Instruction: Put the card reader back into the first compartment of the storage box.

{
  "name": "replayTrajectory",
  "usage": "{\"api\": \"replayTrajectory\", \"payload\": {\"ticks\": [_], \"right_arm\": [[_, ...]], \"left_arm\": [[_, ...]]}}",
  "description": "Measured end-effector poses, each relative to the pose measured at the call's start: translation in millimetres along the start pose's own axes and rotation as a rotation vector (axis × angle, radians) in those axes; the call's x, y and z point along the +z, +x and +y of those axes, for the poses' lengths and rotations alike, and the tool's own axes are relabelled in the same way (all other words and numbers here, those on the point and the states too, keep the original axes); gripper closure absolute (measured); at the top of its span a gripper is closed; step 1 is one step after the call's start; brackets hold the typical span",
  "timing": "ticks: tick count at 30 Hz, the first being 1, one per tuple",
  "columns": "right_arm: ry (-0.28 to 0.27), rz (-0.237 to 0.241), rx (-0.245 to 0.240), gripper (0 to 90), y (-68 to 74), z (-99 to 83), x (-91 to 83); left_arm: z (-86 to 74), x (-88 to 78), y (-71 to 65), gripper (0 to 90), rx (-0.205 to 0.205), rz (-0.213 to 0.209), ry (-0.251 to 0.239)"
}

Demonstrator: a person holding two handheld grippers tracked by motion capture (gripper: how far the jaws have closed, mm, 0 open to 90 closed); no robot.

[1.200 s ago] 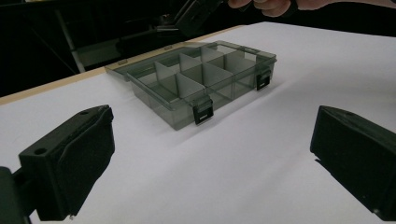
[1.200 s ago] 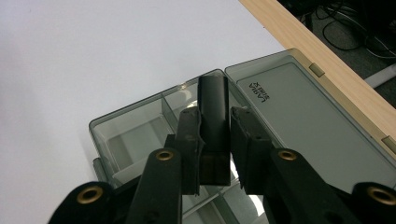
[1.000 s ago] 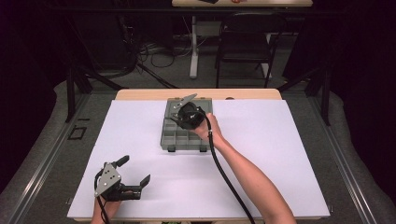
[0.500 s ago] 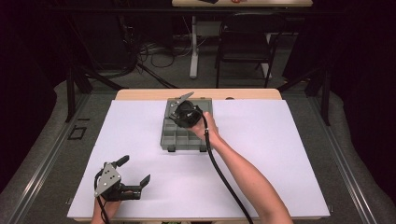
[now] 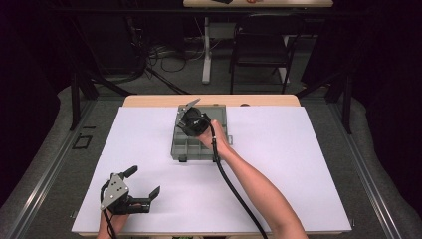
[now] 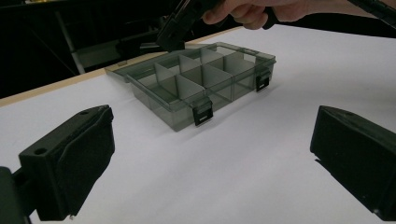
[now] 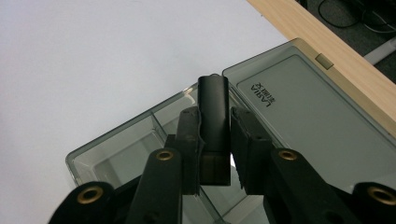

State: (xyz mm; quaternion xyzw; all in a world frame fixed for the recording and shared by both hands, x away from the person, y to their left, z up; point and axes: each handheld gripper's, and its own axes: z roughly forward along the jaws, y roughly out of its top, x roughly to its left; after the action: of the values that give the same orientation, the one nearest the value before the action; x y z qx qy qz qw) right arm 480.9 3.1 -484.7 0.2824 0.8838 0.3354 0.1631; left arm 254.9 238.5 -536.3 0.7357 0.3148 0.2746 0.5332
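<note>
White sheet covers most of the bench (image 5: 298, 164), with a strip of bare wood along the far edge. Sitting on that sheet toward the far side is a smoky grey organizer box (image 5: 191, 147), lid flipped open and lying flat behind it, 2 black latches on its near wall. Right gripper (image 7: 215, 135) hangs over the box's far compartments, clenched on a small black block (image 7: 214, 116) that stands upright between the jaws, pretty sure it's some plastic part but the view's too tight to say. Left gripper (image 5: 142, 181) sits well in front of the box, off toward its left corner, jaws spread wide with nothing in them, resting low by the bench's near edge.
</note>
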Motion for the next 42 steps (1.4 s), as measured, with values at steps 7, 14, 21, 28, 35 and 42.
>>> {"api": "replayTrajectory", "payload": {"ticks": [7,14,21,28,35,42], "right_arm": [[0.019,-0.007,0.036,73.8,0.5,2.1,8.8],[0.036,-0.006,0.072,59.7,2.4,9.9,15.6],[0.037,0.024,0.093,35.9,-0.7,8.1,3.3],[0.009,0.069,0.089,16.3,-4.5,3.4,-17.0],[-0.019,0.132,0.060,4.7,-4.4,-10.9,-36.0],[-0.027,0.140,0.060,0.0,-12.7,-34.0,-58.5]], "left_arm": [[-0.1,0.7,-0.4,0.0,-0.004,-0.001,0.001],[0.4,0.3,-0.3,0.0,-0.002,-0.002,-0.001],[1.2,2.4,-1.1,0.0,-0.009,-0.006,0.001],[1.4,4.3,-2.5,0.0,-0.004,-0.008,0.007],[-0.7,3.0,-1.1,0.0,-0.009,-0.005,0.014],[-0.8,2.8,-0.7,0.0,-0.009,-0.009,0.013]]}}
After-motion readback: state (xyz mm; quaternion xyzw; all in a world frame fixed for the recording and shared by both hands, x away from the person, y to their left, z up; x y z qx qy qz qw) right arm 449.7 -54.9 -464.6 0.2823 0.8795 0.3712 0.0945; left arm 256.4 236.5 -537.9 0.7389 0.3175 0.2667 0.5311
